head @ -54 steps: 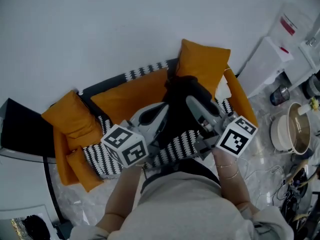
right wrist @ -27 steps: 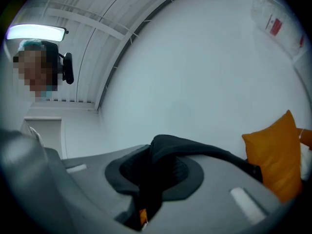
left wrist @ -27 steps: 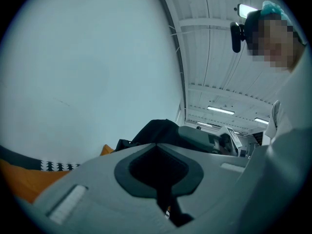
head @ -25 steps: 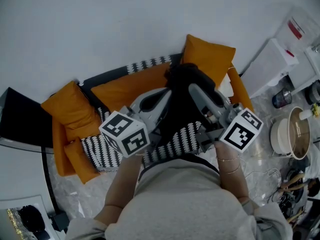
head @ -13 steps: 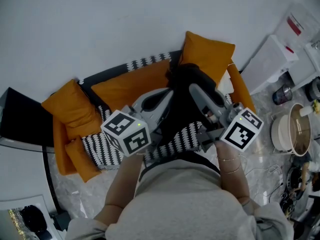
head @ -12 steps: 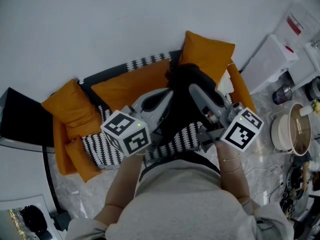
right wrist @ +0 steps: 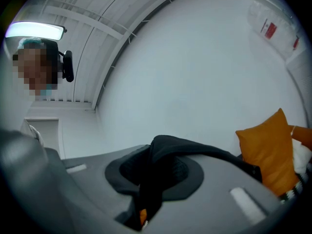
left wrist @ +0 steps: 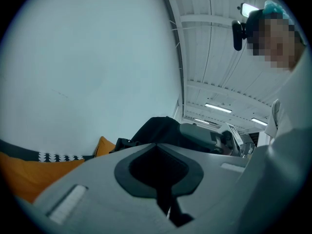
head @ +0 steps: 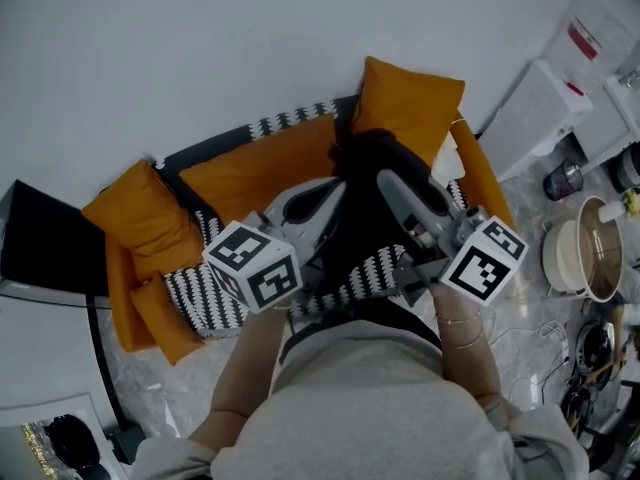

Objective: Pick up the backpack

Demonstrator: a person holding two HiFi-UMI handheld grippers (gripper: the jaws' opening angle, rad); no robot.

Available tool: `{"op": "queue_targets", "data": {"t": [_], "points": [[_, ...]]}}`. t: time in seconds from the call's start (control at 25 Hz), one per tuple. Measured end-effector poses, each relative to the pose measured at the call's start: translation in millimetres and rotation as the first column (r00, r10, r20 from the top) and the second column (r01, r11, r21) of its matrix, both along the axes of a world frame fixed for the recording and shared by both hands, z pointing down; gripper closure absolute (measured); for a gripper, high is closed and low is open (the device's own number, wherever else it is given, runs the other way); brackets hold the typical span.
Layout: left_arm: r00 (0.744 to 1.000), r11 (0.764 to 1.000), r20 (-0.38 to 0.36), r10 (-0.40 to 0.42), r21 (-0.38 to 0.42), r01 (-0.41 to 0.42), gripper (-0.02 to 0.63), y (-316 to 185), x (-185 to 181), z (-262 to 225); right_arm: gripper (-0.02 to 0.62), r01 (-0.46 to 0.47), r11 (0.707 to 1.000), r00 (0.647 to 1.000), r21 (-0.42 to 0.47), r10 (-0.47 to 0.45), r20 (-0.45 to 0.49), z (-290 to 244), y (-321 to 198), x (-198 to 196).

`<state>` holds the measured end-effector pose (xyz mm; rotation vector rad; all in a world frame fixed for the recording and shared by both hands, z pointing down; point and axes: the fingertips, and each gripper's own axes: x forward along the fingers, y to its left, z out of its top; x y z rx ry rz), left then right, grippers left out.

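I hold 2 grippers out in front of me, both pointing level at the orange sofa (head: 255, 180).

The black backpack (head: 368, 190) sits between my 2 grippers, over the right end of the sofa seat. It is just in front of the orange cushion (head: 412, 110) that stands at the sofa's back right corner. I cannot tell if its bottom touches the striped blanket (head: 365, 276) at the front edge of the seat.

My right gripper (right wrist: 150, 180) is almost closed. Its jaws pinch a black strap (right wrist: 197, 151) of the backpack. The strap comes over the top of the jaws and hangs down between them. A bit of orange shows low in the gap.

My left gripper (left wrist: 162, 178) has its jaws pressed together, with only a thin dark slit between them. I cannot make out anything pinched there. Past its tips I see the dark top of the backpack and my right gripper behind it.

A pot (head: 582, 260) is on the floor to the right of the sofa, well apart from the backpack.
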<state>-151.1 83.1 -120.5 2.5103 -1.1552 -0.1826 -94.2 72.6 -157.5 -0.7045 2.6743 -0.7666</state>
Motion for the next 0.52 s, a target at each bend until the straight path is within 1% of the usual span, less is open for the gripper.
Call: {"op": "queue_targets", "data": {"t": [0.24, 0.52], "points": [[1.000, 1.000, 0.002, 0.014, 0.014, -0.014, 0.600, 25, 13, 2, 0.525, -0.014, 1.000, 1.000, 0.017, 0.014, -0.007, 6, 26, 11], [1.000, 0.999, -0.005, 0.025, 0.020, -0.025, 0.601, 47, 18, 3, 0.525, -0.036, 0.999, 0.999, 0.029, 0.036, -0.010, 8, 47, 18]]}}
